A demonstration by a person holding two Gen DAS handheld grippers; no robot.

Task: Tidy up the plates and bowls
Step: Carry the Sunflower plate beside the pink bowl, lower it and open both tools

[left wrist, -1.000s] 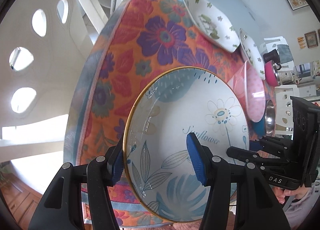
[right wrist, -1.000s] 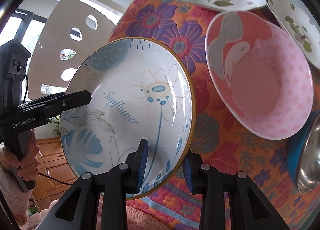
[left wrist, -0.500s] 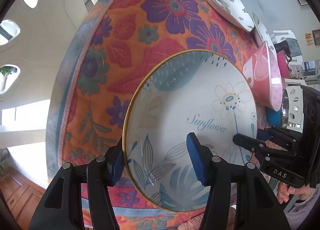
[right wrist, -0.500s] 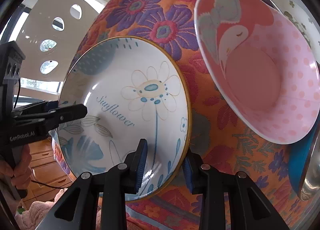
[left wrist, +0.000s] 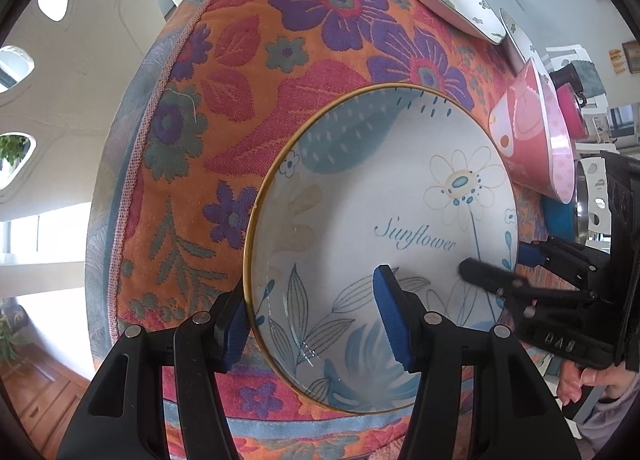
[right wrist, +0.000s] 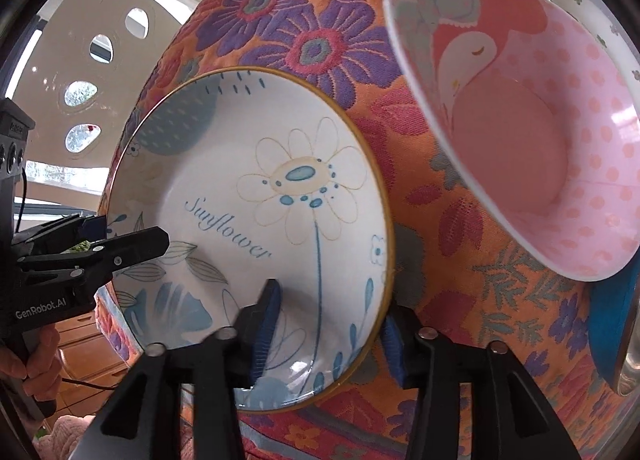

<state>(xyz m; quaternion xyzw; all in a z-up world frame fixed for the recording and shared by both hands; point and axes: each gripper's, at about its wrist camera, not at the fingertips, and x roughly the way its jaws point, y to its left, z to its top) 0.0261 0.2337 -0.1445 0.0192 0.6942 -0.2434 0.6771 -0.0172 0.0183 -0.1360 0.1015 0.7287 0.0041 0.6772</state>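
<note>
The white ceramic plate with a gold rim, blue leaves and the word "Sunflower" [left wrist: 384,220] lies on the desk's orange floral cloth [left wrist: 248,72]. The left claw [left wrist: 316,324] stands part open, its blue pads straddling the plate's near rim without visibly pressing it. The right claw [right wrist: 328,328] straddles the opposite rim, its jaws opening, pads off the plate. A pink flamingo-pattern bowl [right wrist: 532,148] sits just beside the plate.
</note>
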